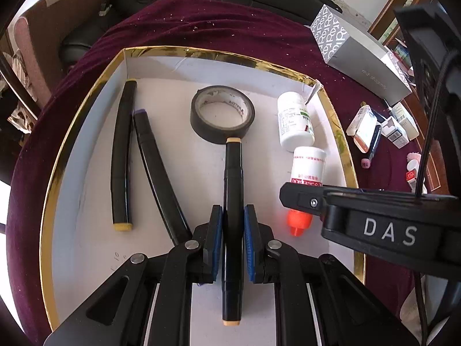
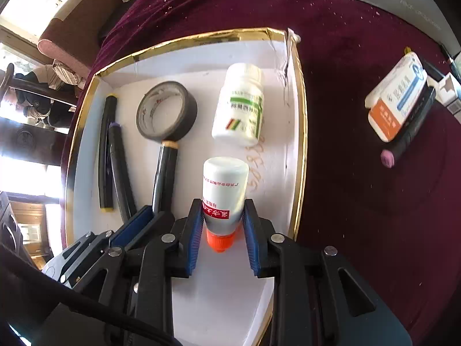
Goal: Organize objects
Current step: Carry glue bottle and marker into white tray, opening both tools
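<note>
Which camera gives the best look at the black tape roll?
The left wrist view: the tape roll lies near centre, ring and printed core clear, a marker's tip touching it. The right wrist view shows it smaller, off to the left.

Bright daylight, blown-out windows at left, strong fisheye bending and dark corners, mostly sharp

Maroon-clothed table [image 1: 219, 26] — gold-rimmed tray [image 1: 219, 54], grey box [image 1: 360, 54], seemingly medicine packets [image 2: 397, 101].

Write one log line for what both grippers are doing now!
left gripper: around marker | right gripper: around bottle | both in tray | tape: touching marker tip
</note>
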`<state>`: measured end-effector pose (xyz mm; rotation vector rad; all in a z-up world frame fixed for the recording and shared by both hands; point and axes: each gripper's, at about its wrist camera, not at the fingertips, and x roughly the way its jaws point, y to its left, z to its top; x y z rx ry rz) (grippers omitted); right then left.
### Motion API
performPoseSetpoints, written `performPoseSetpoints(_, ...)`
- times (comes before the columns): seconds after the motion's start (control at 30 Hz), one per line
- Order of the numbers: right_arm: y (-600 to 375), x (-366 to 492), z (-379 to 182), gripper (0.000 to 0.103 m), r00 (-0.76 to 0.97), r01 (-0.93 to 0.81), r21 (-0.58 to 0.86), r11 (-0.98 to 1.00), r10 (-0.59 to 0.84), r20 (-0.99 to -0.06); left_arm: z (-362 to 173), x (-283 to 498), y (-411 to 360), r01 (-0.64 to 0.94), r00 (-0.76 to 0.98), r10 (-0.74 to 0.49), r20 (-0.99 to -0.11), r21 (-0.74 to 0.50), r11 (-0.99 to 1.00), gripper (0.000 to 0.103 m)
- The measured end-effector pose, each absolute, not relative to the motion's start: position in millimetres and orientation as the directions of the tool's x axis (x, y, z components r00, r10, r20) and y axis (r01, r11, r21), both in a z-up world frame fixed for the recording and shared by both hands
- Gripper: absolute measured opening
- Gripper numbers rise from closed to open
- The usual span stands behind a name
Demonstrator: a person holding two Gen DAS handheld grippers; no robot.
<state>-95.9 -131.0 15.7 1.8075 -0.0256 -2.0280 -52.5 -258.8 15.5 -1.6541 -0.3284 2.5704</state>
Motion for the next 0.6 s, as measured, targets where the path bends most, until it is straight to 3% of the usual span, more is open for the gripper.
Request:
performPoseSetpoints(0.13, -134.1, -100.8, 14.5, 0.025, -0.063, 0.304, 0.281, -0.91, -0.313, -0.948, 16.7, -54.1, -257.1, 0.059, -0.425, 0.145, -0.893, -0.187, -0.981, 0.015)
performPoseSetpoints(0.23, -131.8, -102.2, 15.4, 0.026, -0.063, 0.303, 0.29, -0.908, -0.323, -0.944, 17.8, -53.8, -255.4, 0.057, -0.435, 0.121, -0.892, -0.162, -0.985, 0.033)
performPoseSetpoints(0.6, -107.2, -97.6, 28.3, 0.03, -0.092, 0.259, 0.358, -0.897, -0.391, -0.916, 18.4, -50.6, -246.5, 0.069, -0.439, 0.092, -0.894, -0.136, -0.988, 0.039)
